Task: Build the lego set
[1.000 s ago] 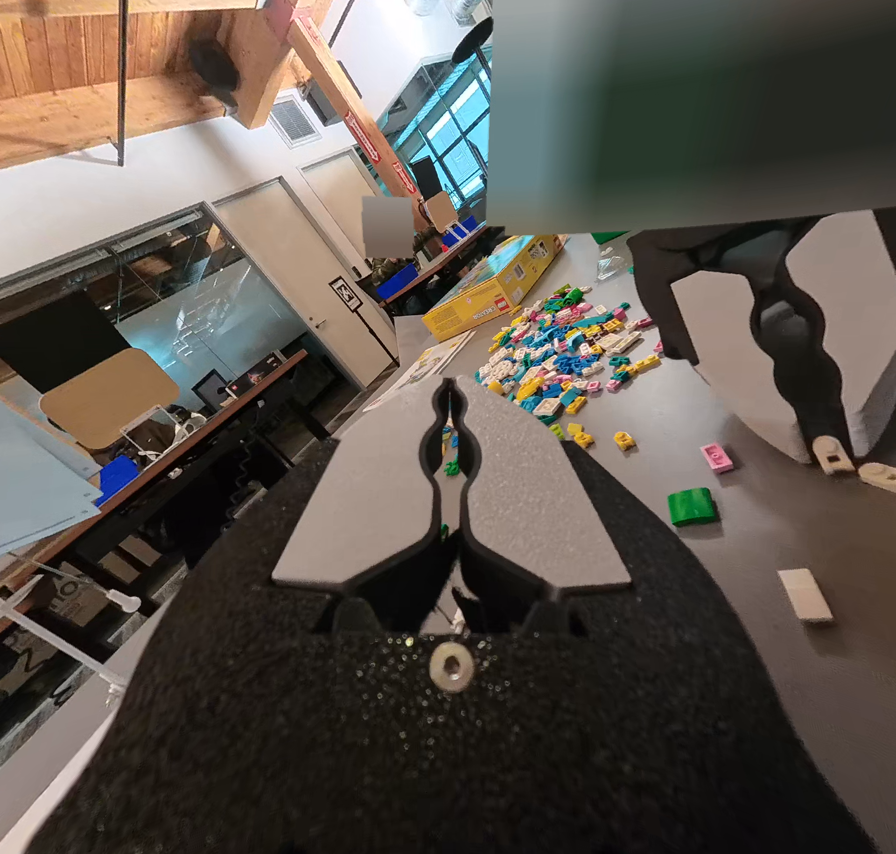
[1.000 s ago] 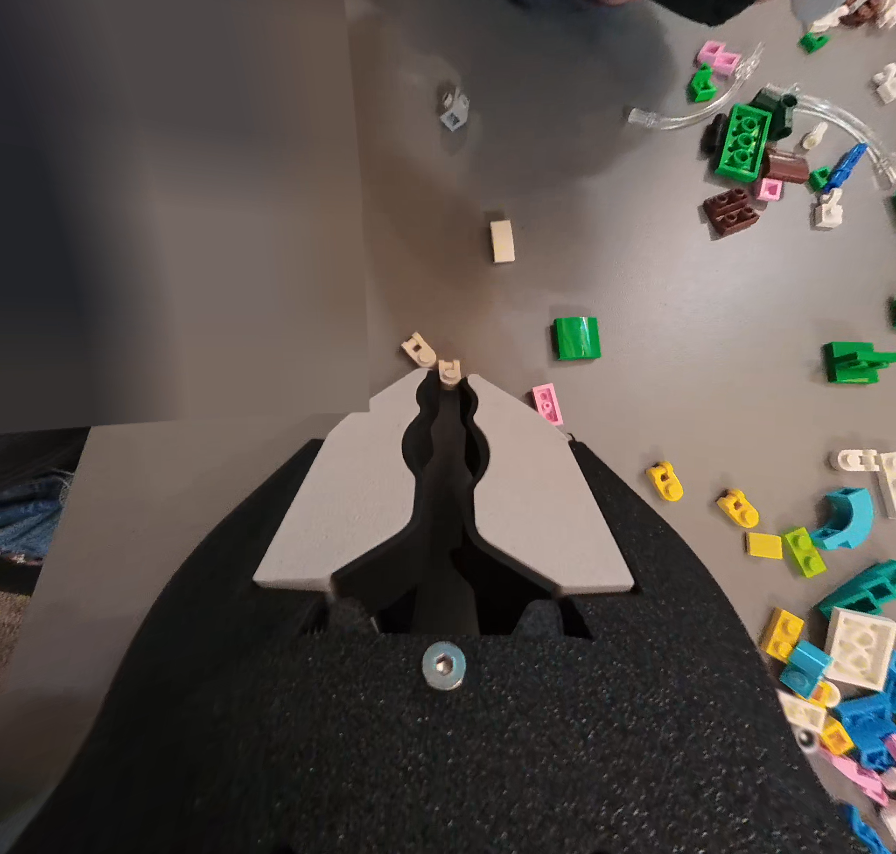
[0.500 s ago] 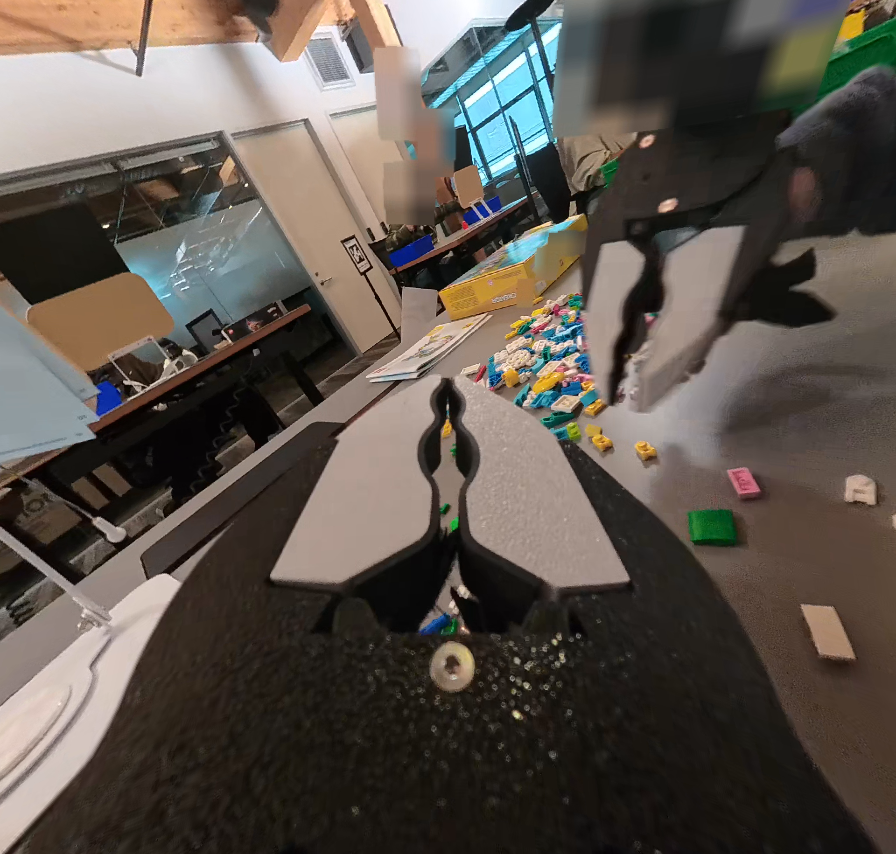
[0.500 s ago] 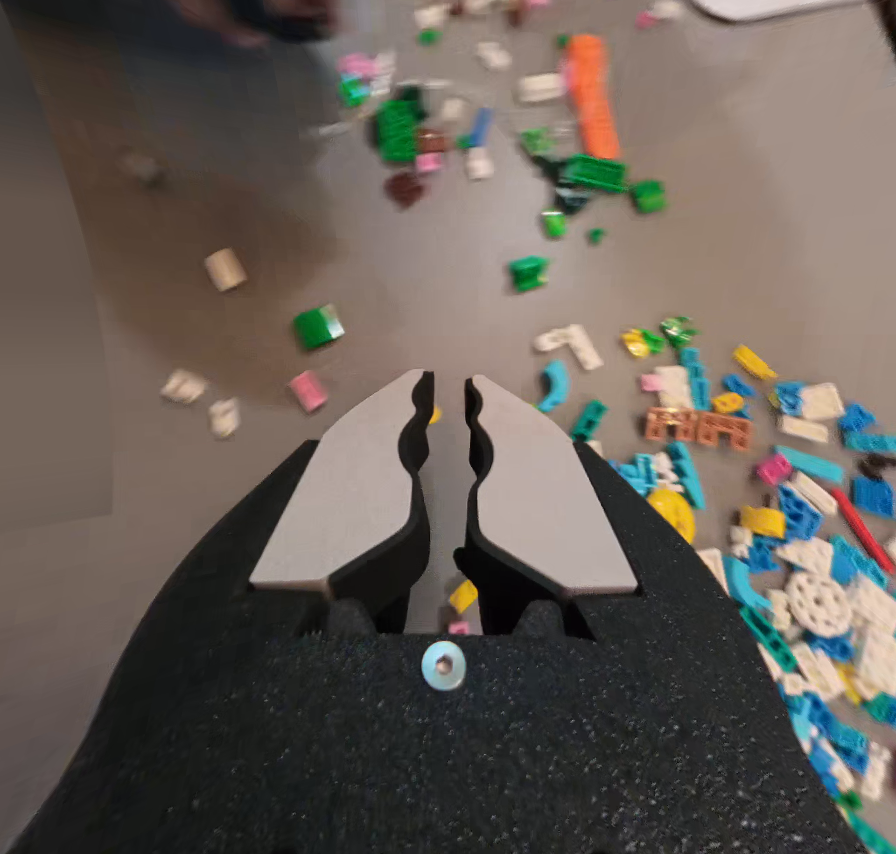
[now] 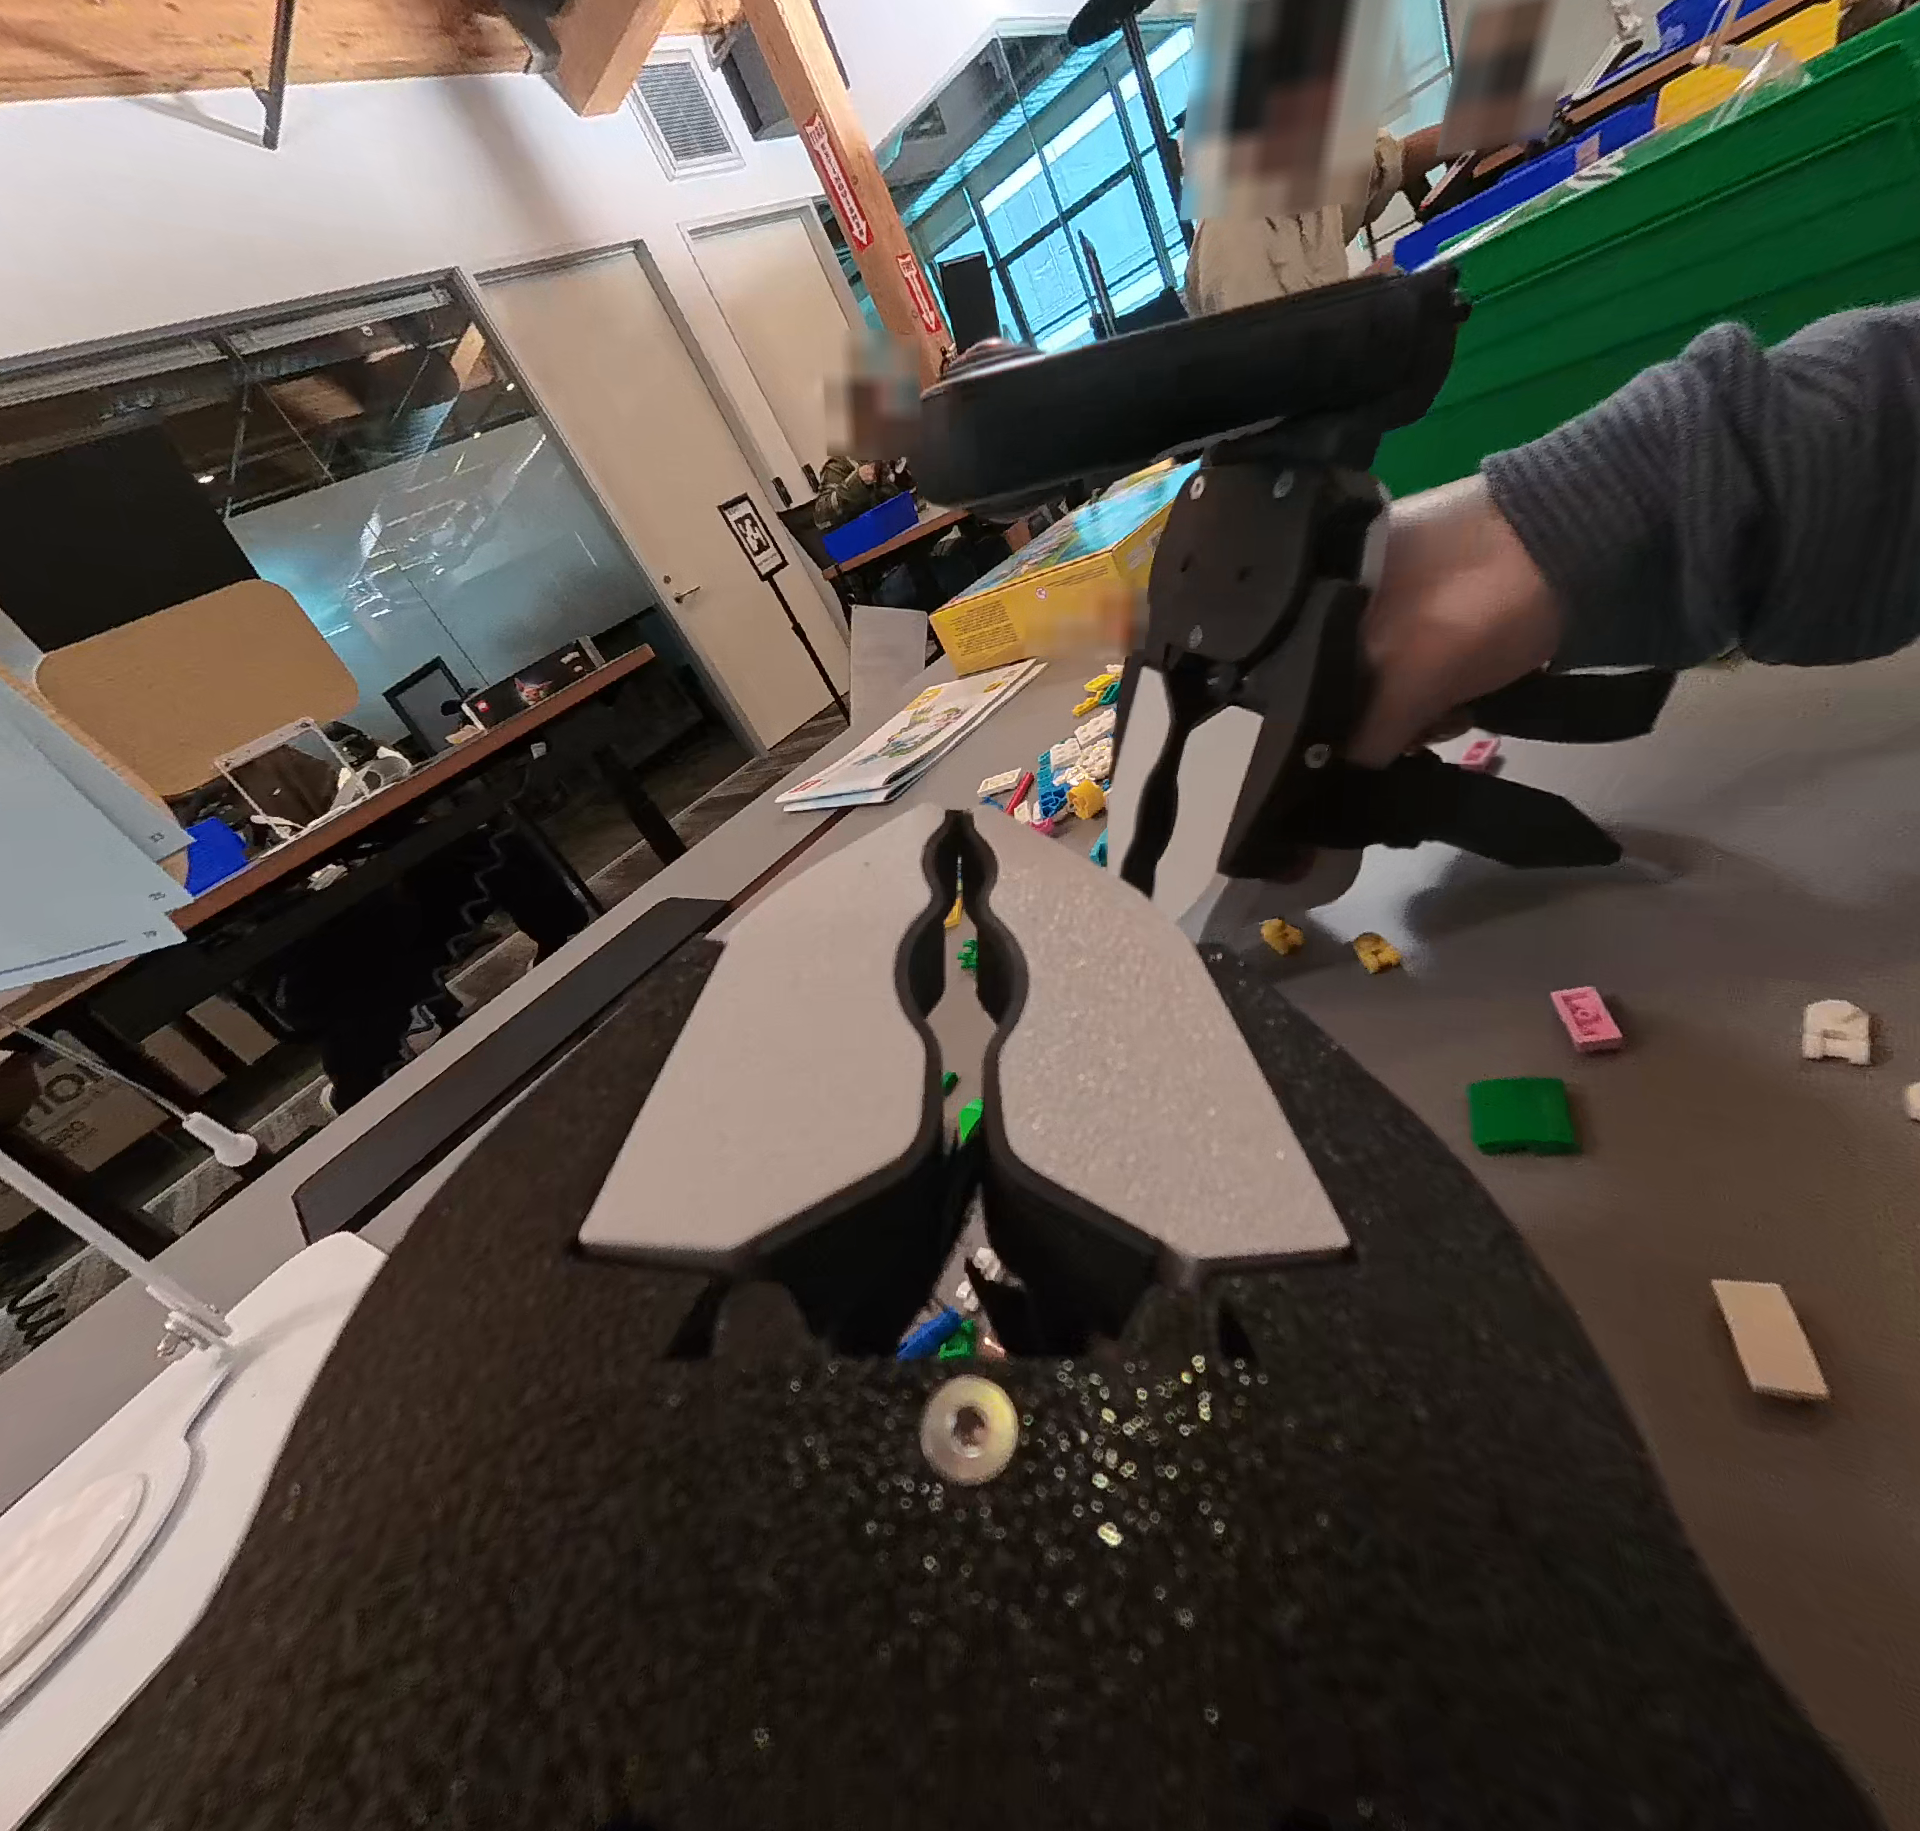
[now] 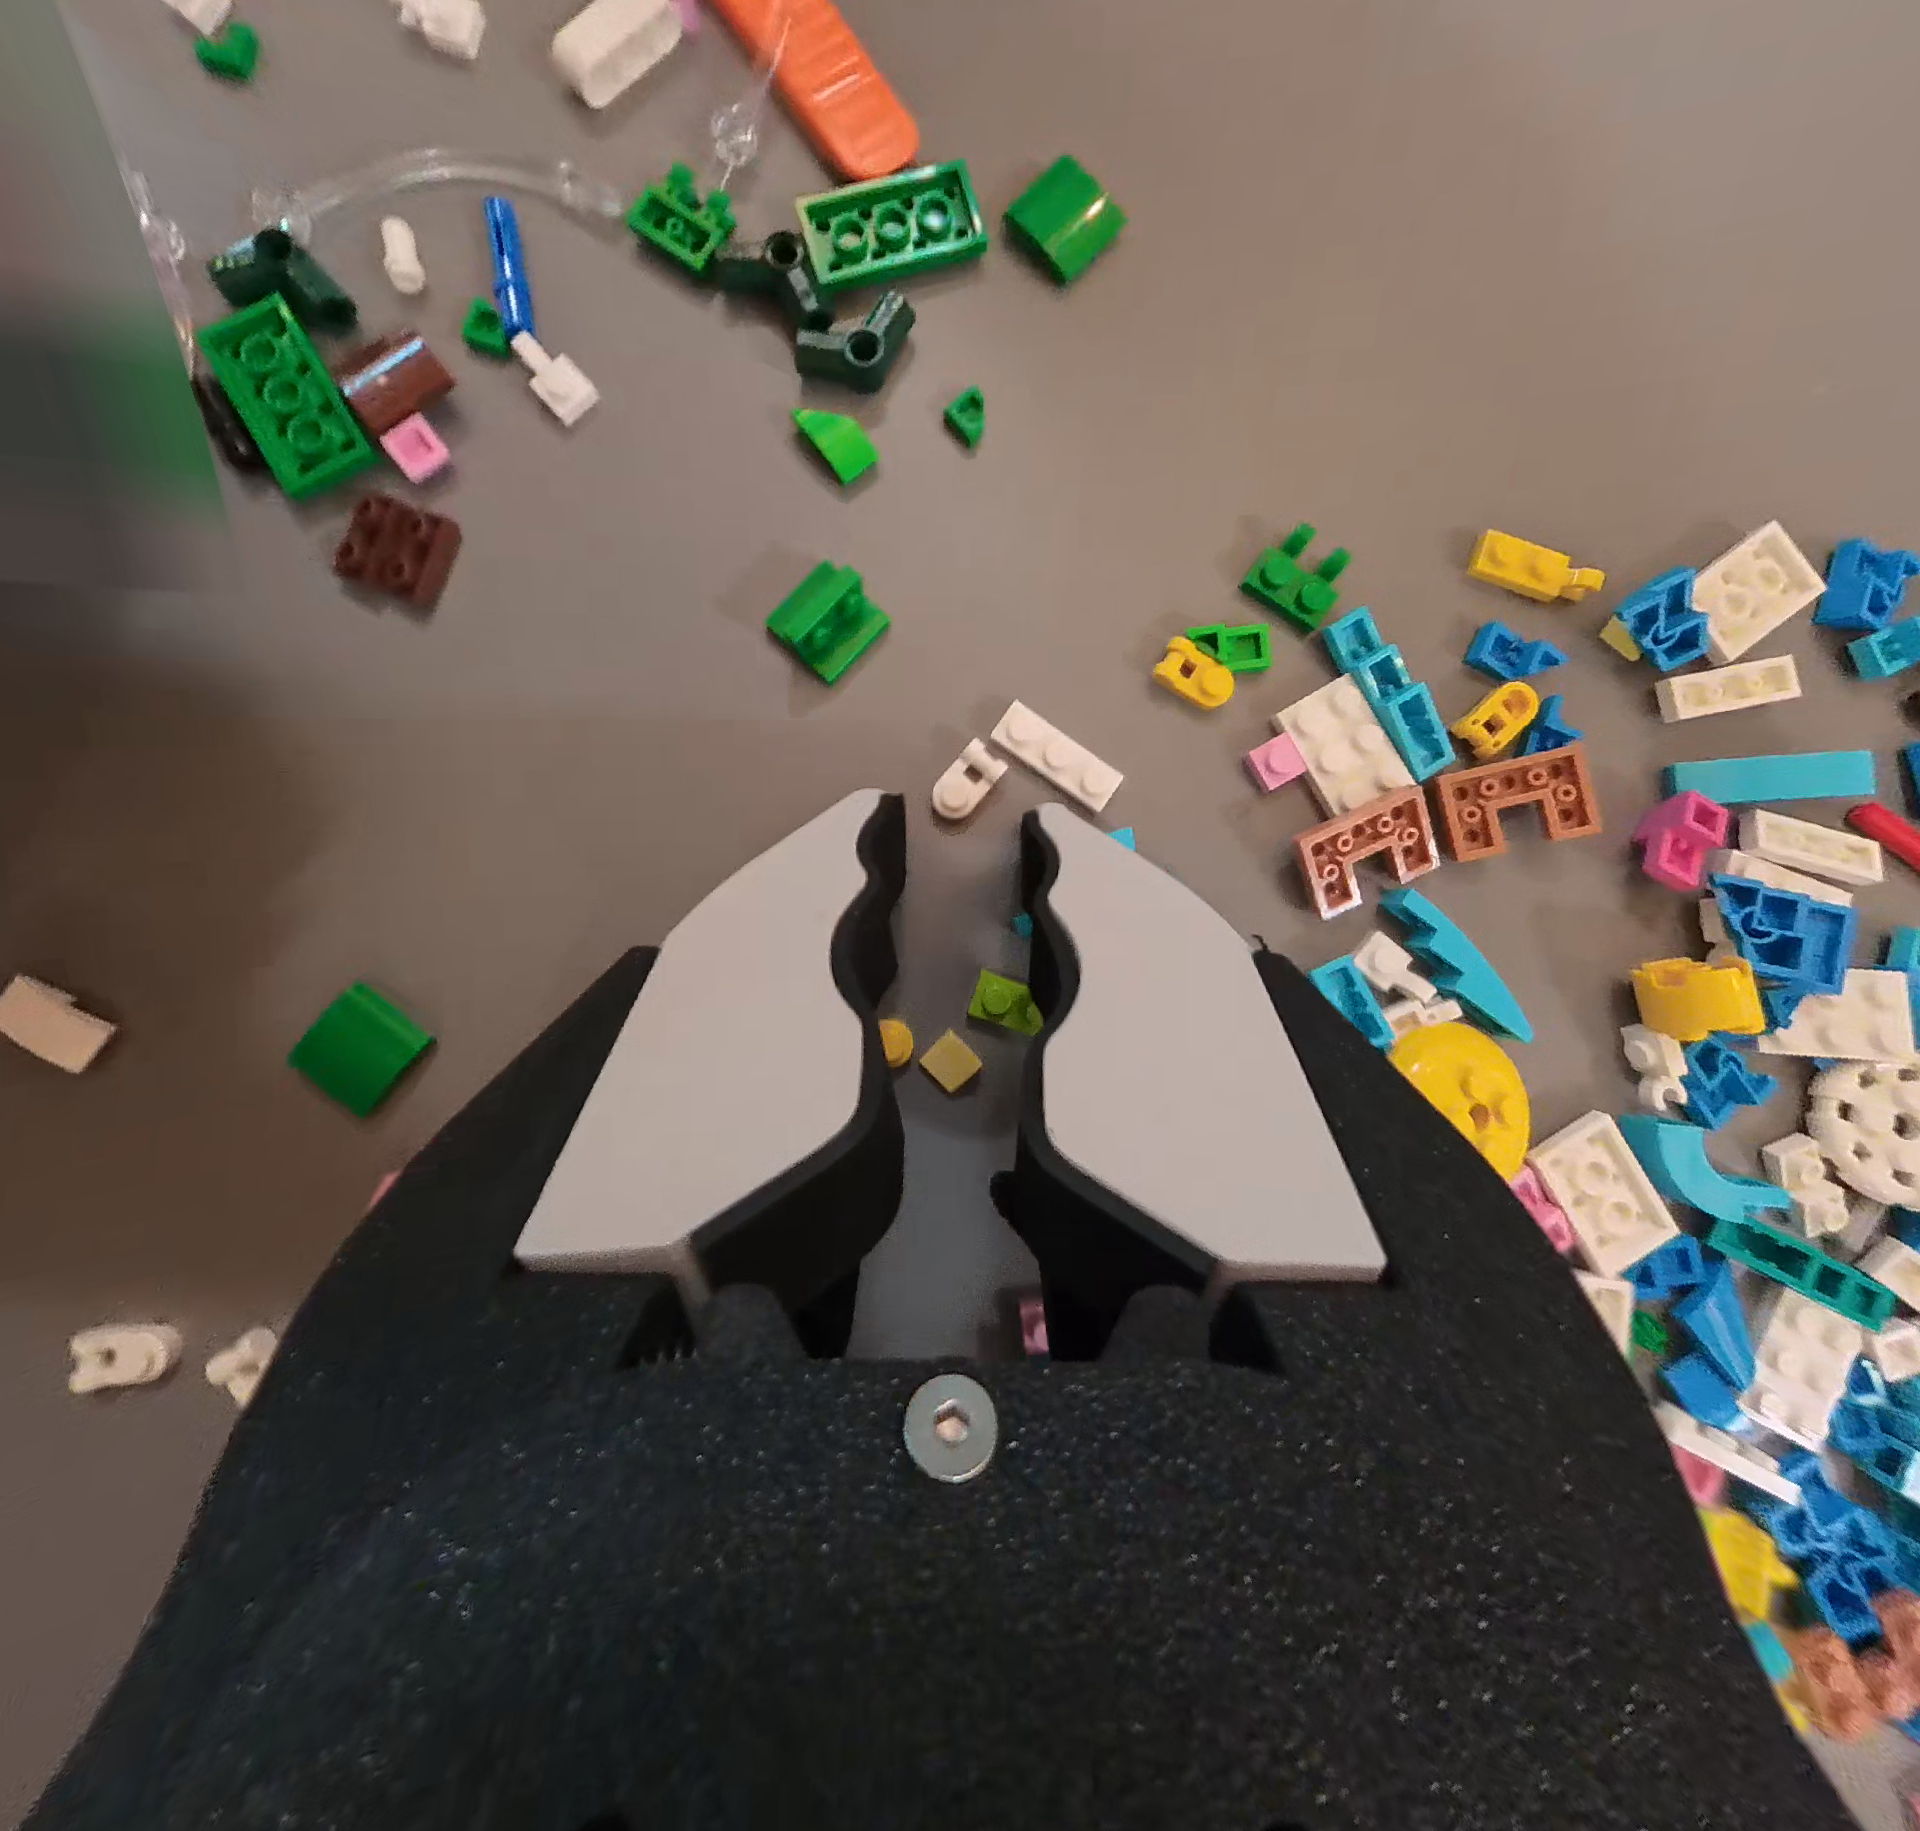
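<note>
My left gripper (image 5: 961, 825) is shut and empty, held above the grey table (image 5: 1714, 846). My right gripper (image 6: 961, 815) is open and empty, low over the table at the left edge of a pile of loose blue, white, yellow and teal bricks (image 6: 1662, 950). It also shows in the left wrist view (image 5: 1195, 846), held by a hand in a grey sleeve. A small white clip piece (image 6: 968, 779) and a white plate (image 6: 1055, 768) lie just past its fingertips. A lime piece (image 6: 1003, 1002) and a yellow tile (image 6: 948, 1059) lie on the table between its jaws.
Green bricks (image 6: 894, 233), a brown plate (image 6: 395, 545) and an orange separator tool (image 6: 800, 46) lie farther off. A green curved piece (image 6: 358, 1049), a tan tile (image 6: 52, 1023) and white clips (image 6: 125, 1355) lie to the left. A yellow box (image 5: 1060, 586) and a booklet (image 5: 914, 747) sit at the back. Left tips to right tips: about 12 cm.
A second ago my right gripper was shut on a small tan clip. It has let go, swung over to the edge of the brick pile and opened wider. My left gripper stays shut.
</note>
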`<state>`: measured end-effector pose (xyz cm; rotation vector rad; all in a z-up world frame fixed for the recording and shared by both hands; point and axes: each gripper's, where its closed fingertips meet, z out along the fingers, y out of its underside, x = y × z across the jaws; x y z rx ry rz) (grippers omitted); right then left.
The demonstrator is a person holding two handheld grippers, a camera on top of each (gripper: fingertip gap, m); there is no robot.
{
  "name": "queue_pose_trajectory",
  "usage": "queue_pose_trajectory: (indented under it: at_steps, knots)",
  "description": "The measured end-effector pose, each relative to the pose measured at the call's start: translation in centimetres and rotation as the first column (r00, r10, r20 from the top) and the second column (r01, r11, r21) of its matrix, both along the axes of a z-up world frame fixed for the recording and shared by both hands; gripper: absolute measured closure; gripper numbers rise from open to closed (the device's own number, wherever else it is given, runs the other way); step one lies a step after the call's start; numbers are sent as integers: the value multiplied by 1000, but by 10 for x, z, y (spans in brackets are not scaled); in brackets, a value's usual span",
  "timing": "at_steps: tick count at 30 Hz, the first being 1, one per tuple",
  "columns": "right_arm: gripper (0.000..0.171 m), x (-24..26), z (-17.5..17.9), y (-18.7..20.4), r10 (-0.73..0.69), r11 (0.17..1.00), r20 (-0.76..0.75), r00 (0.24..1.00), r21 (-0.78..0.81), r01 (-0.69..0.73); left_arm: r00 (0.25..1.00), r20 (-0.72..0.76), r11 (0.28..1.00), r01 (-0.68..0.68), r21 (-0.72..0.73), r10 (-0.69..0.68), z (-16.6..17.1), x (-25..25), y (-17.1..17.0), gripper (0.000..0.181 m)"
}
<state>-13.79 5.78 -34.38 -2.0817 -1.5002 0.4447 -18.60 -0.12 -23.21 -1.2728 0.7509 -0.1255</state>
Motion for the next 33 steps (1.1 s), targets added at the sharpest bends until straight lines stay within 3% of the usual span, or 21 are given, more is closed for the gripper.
queue_pose_trajectory:
  at_steps: [3, 5, 9, 14, 19, 26, 28, 33]
  knots:
    - [151, -4, 0, 3, -26, 1000, -18, 1000, -12, 26, 1000, -9, 1000, 4, -1, -4, -1, 1, 0, 181]
    - [161, -4, 0, 7, -37, 999, 1, 999, 27, 37, 1000, -13, 1000, 6, -3, -6, -2, 2, 0, 181]
    - [164, -1, 4, 0, 16, 996, 6, 1000, 83, -16, 1000, -12, 1000, 5, -8, -5, -2, 1, 0, 181]
    - [164, 25, 26, -55, 282, 954, -78, 956, 131, -271, 1000, -5, 1000, 5, -10, -5, -2, 1, 0, 181]
    - [164, 68, 15, -122, 513, 857, -24, 858, 79, -510, 1000, -11, 1000, 16, -13, -16, -3, 4, 0, 181]
    - [163, 84, 2, -144, 529, 848, -20, 848, 40, -528, 1000, -12, 999, 23, -23, -24, -5, 5, 0, 181]
    - [151, 83, 3, -146, 525, 851, -49, 849, 25, -525, 1000, -12, 999, 25, -26, -25, -6, 5, 0, 181]
    - [149, 92, 16, -135, 488, 873, -108, 866, 44, -486, 999, -16, 999, 28, -31, -29, -7, 6, 0, 181]
